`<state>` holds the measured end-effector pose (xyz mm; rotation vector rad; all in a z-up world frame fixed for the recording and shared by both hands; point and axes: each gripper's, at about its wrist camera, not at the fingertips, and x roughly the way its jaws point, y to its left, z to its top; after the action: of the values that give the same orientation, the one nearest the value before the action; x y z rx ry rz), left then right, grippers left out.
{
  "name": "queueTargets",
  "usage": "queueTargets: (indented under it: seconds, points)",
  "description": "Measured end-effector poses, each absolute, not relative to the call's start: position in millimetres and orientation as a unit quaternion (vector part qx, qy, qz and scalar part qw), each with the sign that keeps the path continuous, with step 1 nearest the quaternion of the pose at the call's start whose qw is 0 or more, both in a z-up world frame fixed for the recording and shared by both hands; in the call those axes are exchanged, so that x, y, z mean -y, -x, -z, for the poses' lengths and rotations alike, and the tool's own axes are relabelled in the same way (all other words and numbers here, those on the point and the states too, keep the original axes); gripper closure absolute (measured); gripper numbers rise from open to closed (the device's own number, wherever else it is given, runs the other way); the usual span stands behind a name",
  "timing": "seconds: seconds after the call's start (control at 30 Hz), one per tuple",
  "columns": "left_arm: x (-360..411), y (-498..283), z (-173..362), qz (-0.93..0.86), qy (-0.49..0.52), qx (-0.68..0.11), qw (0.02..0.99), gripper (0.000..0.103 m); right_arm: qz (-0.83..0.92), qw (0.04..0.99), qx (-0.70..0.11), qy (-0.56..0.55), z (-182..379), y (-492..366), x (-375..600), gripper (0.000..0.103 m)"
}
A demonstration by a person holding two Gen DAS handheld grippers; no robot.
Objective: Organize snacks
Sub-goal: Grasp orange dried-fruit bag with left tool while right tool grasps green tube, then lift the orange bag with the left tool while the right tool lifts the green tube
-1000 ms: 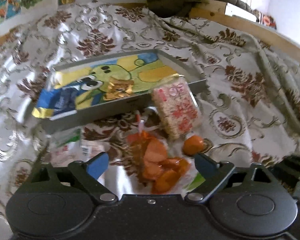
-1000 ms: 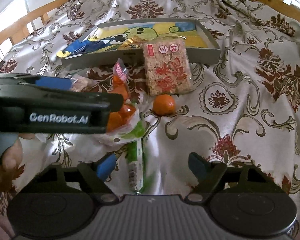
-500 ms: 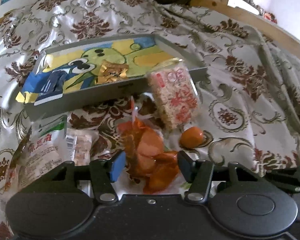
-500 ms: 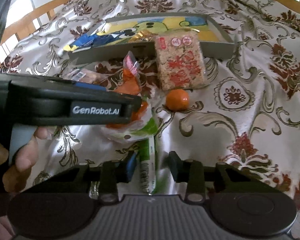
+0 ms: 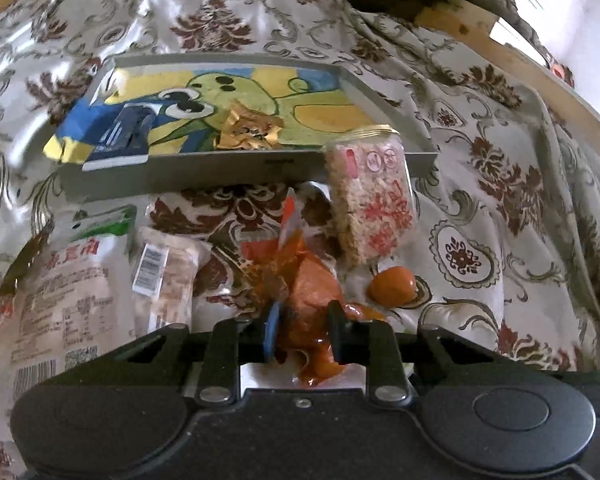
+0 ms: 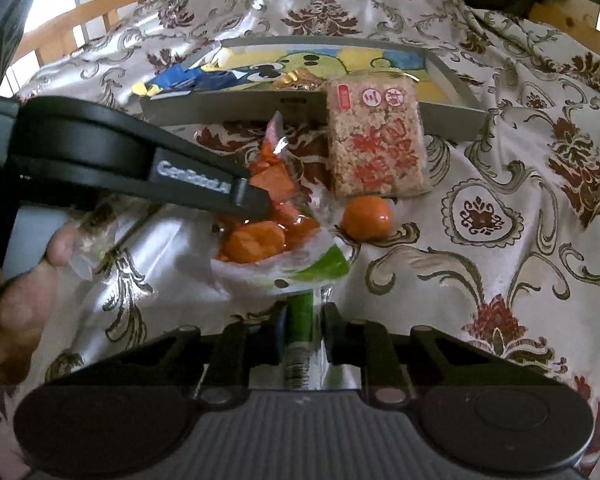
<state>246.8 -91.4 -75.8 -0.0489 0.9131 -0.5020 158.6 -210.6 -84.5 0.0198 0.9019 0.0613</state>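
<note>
Lying lengthwise toward tray (image 5: 236, 172), orange snack bag (image 5: 308, 296), both grippers clamped

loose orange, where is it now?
In both wrist views, the loose orange lies on the bedspread, just below the rice cracker pack, right of the orange bag.

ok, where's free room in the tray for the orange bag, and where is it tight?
Free: the tray floor's right half, between the gold wrapper and the right wall, behind the rice cake pack leaning on the front wall. Also bare cloth right of the loose orange. Crowded: the tray's left corner with the blue packet, and the cloth in front of the tray.
</note>
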Motion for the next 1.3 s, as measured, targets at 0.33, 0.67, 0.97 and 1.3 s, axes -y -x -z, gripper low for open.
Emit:
queueTargets:
  seconds: [0.33,0.67,0.97,1.3]
  points:
    - [92,-252,81,0.237,0.030,-0.439,0.866,0.062,-0.029,0.899,-0.438,-0.013,84,-159,212,0.082]
    - [106,-256,85,0.249,0.020,-0.431,0.867,0.054,-0.026,0.900,-0.434,-0.003,84,-159,209,0.082]
    - [89,-256,83,0.237,0.075,-0.438,0.864,0.065,-0.027,0.902,-0.431,-0.006,84,-158,210,0.082]
    - [81,-237,76,0.226,0.080,-0.424,0.873,0.066,-0.023,0.907,-0.421,-0.010,80,-152,211,0.083]
